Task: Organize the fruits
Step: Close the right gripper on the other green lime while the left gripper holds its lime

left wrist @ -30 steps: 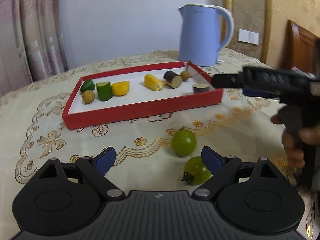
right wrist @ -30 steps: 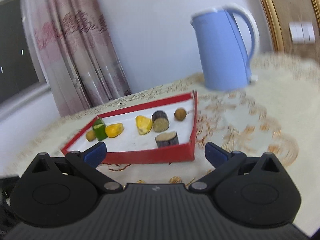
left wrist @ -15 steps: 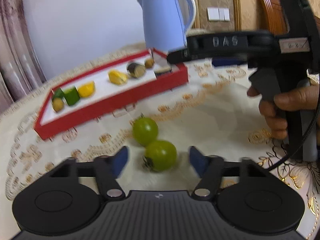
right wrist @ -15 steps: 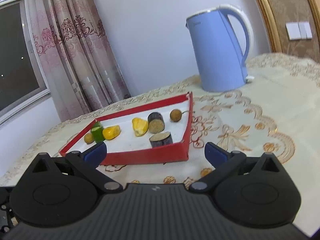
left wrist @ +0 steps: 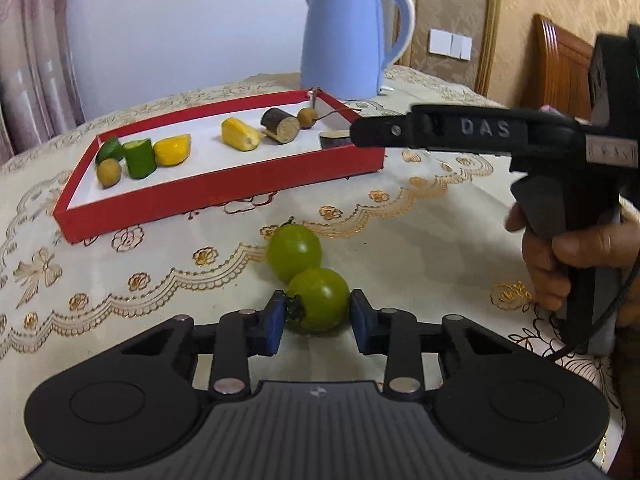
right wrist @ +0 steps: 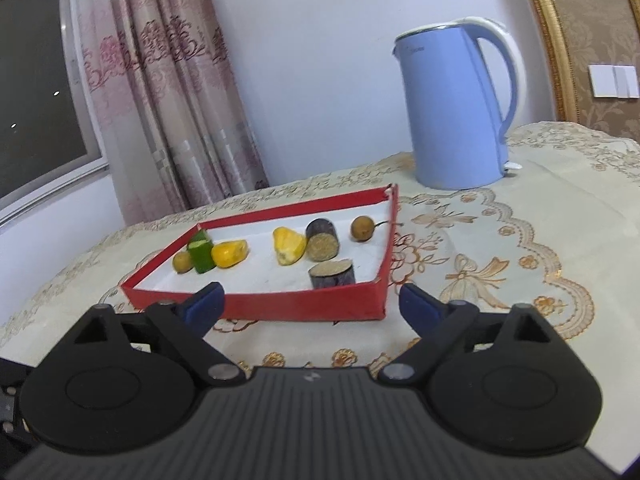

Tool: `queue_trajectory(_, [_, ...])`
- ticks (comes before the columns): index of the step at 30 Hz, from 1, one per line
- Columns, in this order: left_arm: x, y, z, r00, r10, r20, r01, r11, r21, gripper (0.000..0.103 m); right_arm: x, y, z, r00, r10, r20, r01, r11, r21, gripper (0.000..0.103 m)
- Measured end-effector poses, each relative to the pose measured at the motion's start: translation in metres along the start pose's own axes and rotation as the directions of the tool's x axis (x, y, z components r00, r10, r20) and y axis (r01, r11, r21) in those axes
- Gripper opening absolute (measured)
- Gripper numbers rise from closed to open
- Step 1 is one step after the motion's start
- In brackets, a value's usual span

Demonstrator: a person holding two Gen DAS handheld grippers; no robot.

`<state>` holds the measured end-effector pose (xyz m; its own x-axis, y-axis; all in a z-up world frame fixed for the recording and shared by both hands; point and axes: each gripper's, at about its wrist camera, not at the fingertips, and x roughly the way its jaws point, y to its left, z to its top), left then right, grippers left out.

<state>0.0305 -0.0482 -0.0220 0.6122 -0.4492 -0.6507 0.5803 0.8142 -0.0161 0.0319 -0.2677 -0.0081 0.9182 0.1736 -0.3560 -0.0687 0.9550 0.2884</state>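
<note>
My left gripper (left wrist: 318,322) is shut on a green tomato (left wrist: 319,300) that rests on the tablecloth, with a blue pad against each side of it. A second green tomato (left wrist: 294,251) lies just beyond it, touching it. A red tray (left wrist: 224,194) farther back holds several fruit pieces: green, yellow, dark purple and small brown ones. My right gripper (right wrist: 310,304) is open and empty, held above the cloth in front of the tray (right wrist: 280,304). Its body also shows in the left wrist view (left wrist: 480,132), at the right, over the tray's right end.
A light blue kettle (left wrist: 344,40) stands behind the tray's right end, and shows in the right wrist view (right wrist: 456,108). A wooden chair (left wrist: 560,68) is at the far right. Curtains (right wrist: 160,100) hang behind the table's far edge.
My left gripper has moved in around the near green tomato and closed on it. My right gripper has stayed open and shifted slightly in front of the tray.
</note>
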Motion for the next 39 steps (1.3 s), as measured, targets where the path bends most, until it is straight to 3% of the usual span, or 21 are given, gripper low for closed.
queue_trajectory(7, [-0.015,0.023,-0.001,0.994,0.1,0.04,-0.098,0.994,-0.05,0.033,0.001,0.009,-0.002,1.0,0.022,-0.009,-0.022,0.998,-0.055,0.091])
queue_trajectory(10, [-0.023,0.039,0.009,0.969,0.234,0.08,-0.229,0.971,-0.066,0.033,0.001,0.021,-0.003,0.999,0.045,-0.018,-0.047,0.991,-0.123,0.091])
queue_trajectory(13, [-0.025,0.053,0.023,0.939,0.322,0.12,-0.312,0.945,-0.094,0.033,0.003,0.037,-0.006,0.996,0.071,-0.047,-0.08,0.974,-0.214,0.092])
queue_trajectory(15, [-0.025,0.061,0.036,0.91,0.38,0.164,-0.366,0.924,-0.114,0.033,0.006,0.048,-0.008,0.996,0.052,-0.067,-0.068,0.96,-0.27,0.093])
queue_trajectory(17, [-0.023,0.067,0.044,0.893,0.402,0.201,-0.382,0.915,-0.131,0.033,0.009,0.056,-0.01,0.995,0.043,-0.09,-0.069,0.947,-0.314,0.093])
queue_trajectory(20, [-0.017,0.078,0.048,0.881,0.411,0.234,-0.376,0.909,-0.182,0.033,0.011,0.063,-0.012,0.99,0.073,-0.123,-0.11,0.936,-0.335,0.089])
queue_trajectory(24, [-0.007,0.084,0.042,0.883,0.415,0.219,-0.38,0.906,-0.186,0.033,0.014,0.074,-0.017,0.976,0.109,-0.188,-0.174,0.909,-0.378,0.087])
queue_trajectory(27, [-0.008,0.085,0.035,0.868,0.446,0.221,-0.412,0.893,-0.182,0.033,0.016,0.086,-0.022,0.967,0.13,-0.217,-0.214,0.878,-0.428,0.085])
queue_trajectory(39, [-0.004,0.089,0.032,0.892,0.41,0.191,-0.375,0.906,-0.196,0.033,0.033,0.091,-0.025,0.939,0.111,-0.326,-0.25,0.87,-0.425,0.052])
